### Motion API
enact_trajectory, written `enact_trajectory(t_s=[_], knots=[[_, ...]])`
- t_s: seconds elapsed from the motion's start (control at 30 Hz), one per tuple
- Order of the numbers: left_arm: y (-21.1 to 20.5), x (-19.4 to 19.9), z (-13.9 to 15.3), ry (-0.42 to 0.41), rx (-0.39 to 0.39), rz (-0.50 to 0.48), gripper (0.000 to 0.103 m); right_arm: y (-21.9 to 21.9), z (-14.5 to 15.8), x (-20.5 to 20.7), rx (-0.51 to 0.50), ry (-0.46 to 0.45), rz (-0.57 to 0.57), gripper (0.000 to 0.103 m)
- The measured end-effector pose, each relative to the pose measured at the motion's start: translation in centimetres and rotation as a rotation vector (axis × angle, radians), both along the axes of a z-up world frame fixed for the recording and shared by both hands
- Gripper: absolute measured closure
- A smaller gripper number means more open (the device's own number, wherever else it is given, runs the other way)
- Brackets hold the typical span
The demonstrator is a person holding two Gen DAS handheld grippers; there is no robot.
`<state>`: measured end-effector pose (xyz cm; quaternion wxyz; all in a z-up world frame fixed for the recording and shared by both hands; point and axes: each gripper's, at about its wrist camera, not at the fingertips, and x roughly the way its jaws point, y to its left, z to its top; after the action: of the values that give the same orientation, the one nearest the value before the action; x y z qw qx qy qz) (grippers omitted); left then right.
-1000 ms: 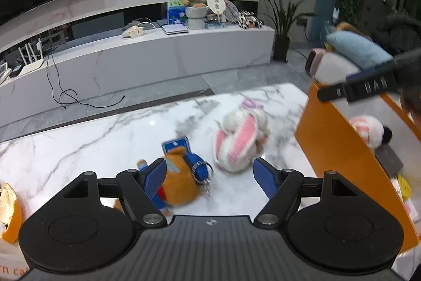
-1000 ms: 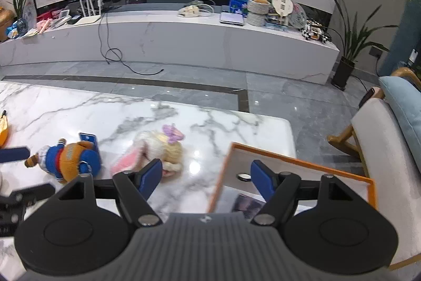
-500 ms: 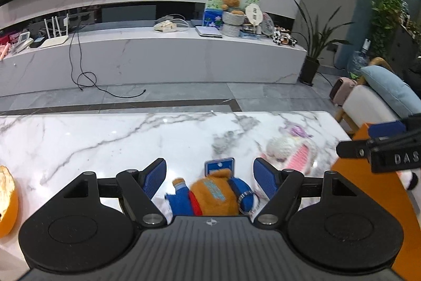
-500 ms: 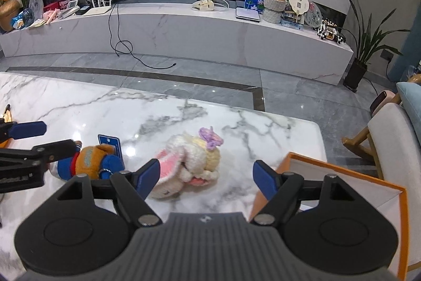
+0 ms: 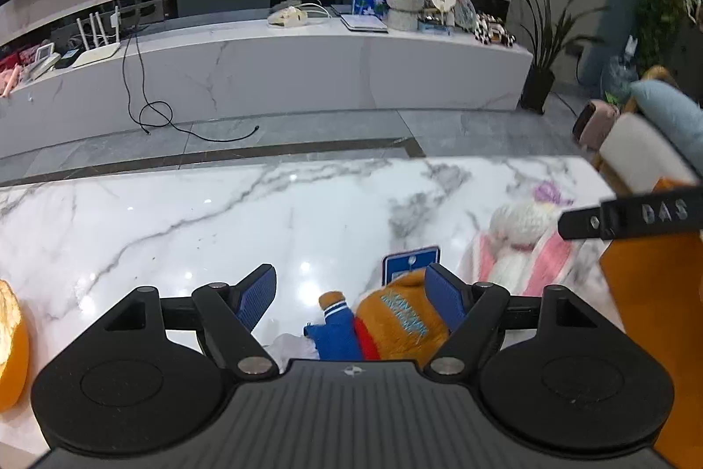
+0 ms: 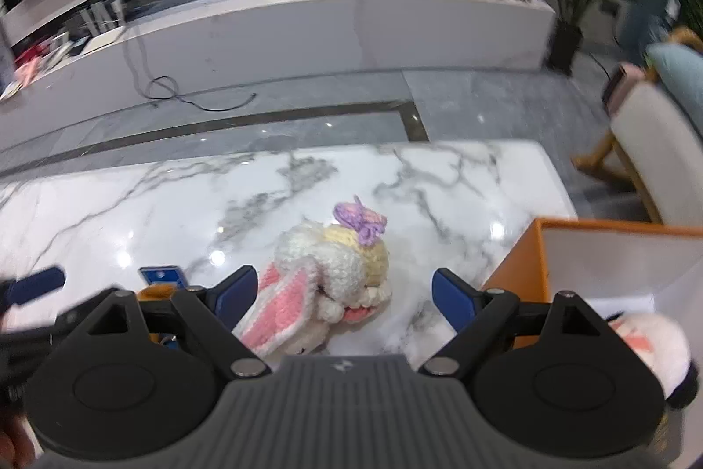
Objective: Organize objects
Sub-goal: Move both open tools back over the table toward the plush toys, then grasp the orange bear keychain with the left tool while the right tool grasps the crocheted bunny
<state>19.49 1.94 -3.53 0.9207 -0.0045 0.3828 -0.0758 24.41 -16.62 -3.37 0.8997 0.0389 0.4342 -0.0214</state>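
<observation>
An orange plush toy in blue clothes (image 5: 391,326) with a blue tag (image 5: 411,262) lies on the marble table (image 5: 219,223). My left gripper (image 5: 353,293) is open and low over it, its right finger touching the toy's side. A white crocheted bunny (image 6: 329,275) with pink ears and a purple bow lies to the right; it also shows in the left wrist view (image 5: 525,242). My right gripper (image 6: 345,291) is open, its fingers either side of the bunny. An orange box (image 6: 615,271) stands at the right.
A white round plush (image 6: 654,341) lies inside the orange box. An orange object (image 5: 11,346) sits at the table's left edge. The right gripper's finger (image 5: 632,216) crosses the left wrist view. A chair (image 6: 650,143) stands past the table's right end.
My left gripper has moved left, so the orange plush now lies under its right finger. My right gripper has moved closer to the bunny, which now lies between its fingers.
</observation>
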Motion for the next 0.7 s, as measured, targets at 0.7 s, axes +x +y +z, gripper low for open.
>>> enact_trajectory(t_s=[0.7], knots=[[-0.6, 0.2, -2.2, 0.14, -0.148, -0.052, 0.009, 1.6, -3.9, 0.7, 0.07, 0.097, 0.069, 0.046]])
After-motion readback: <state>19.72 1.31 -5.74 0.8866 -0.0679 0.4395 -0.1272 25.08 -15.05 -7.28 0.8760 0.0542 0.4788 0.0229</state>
